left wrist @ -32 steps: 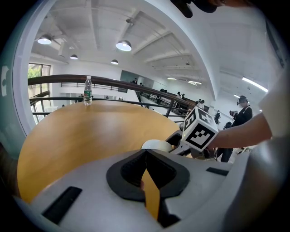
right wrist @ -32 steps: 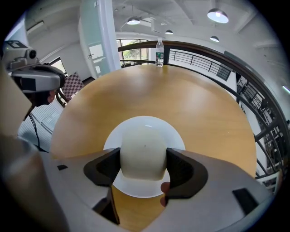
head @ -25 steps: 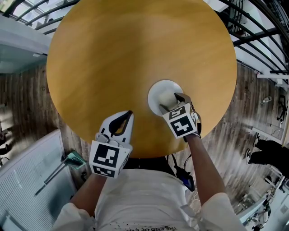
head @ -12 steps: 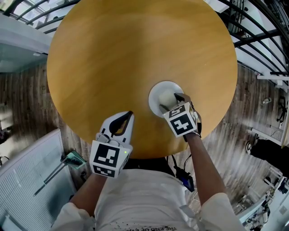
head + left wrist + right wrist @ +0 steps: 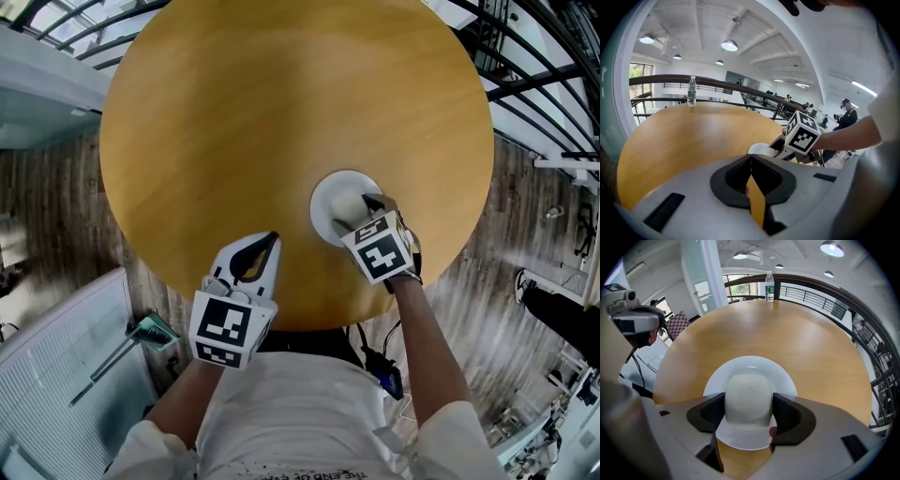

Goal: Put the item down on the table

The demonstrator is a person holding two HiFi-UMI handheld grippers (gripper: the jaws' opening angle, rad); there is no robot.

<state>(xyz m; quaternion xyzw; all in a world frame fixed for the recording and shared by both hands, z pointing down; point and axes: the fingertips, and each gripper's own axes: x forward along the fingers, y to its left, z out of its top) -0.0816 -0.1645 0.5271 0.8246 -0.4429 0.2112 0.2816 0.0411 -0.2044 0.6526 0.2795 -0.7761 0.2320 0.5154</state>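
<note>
A white cup (image 5: 749, 387) sits between the jaws of my right gripper (image 5: 749, 402), which is shut on its sides. The cup is over the middle of a white plate (image 5: 751, 364) on the round wooden table (image 5: 281, 103); whether it rests on the plate I cannot tell. In the head view the plate (image 5: 326, 193) lies at the table's near right, with the right gripper (image 5: 361, 212) reaching in from below. My left gripper (image 5: 271, 238) hovers over the table's near edge, shut and holding nothing. From the left gripper (image 5: 751, 158) view, the plate (image 5: 758, 149) and the right gripper's marker cube (image 5: 802, 133) are ahead to the right.
A water bottle (image 5: 769, 285) stands at the table's far edge, also visible as a water bottle (image 5: 692, 91) in the left gripper view. Dark railings (image 5: 525, 75) curve round the table's right side. A person (image 5: 845, 112) stands beyond the table. Wooden floor (image 5: 56, 206) lies to the left.
</note>
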